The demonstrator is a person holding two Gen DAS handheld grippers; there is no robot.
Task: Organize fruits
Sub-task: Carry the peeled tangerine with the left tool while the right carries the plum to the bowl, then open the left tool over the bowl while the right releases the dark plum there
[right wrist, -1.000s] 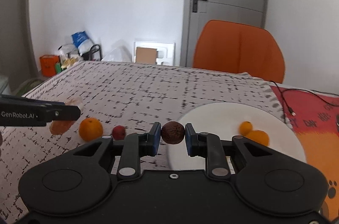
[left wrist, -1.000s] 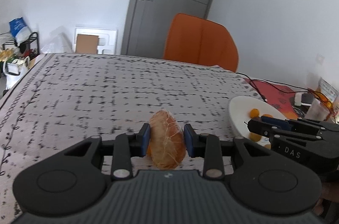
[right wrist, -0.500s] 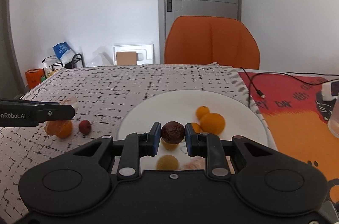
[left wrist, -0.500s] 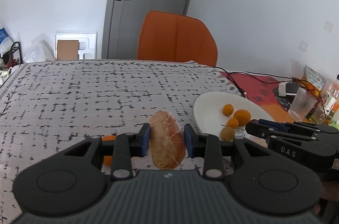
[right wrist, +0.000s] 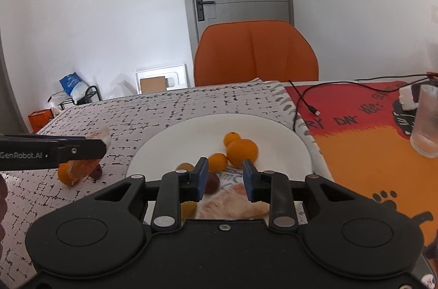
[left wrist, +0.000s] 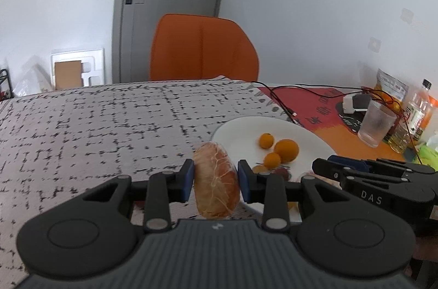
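Three oranges [right wrist: 242, 149], one plate [right wrist: 273, 130]

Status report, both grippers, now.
Left gripper shut on peeled citrus segment, beside plate. Right gripper open over plate, brown fruit down. Nothing blocking.

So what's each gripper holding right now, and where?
Left gripper pinches the peeled citrus piece across its middle. Right gripper is open, holding nothing.

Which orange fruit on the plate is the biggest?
The orange at the right of the cluster; the round orange fruits behind and left of it are clearly smaller.
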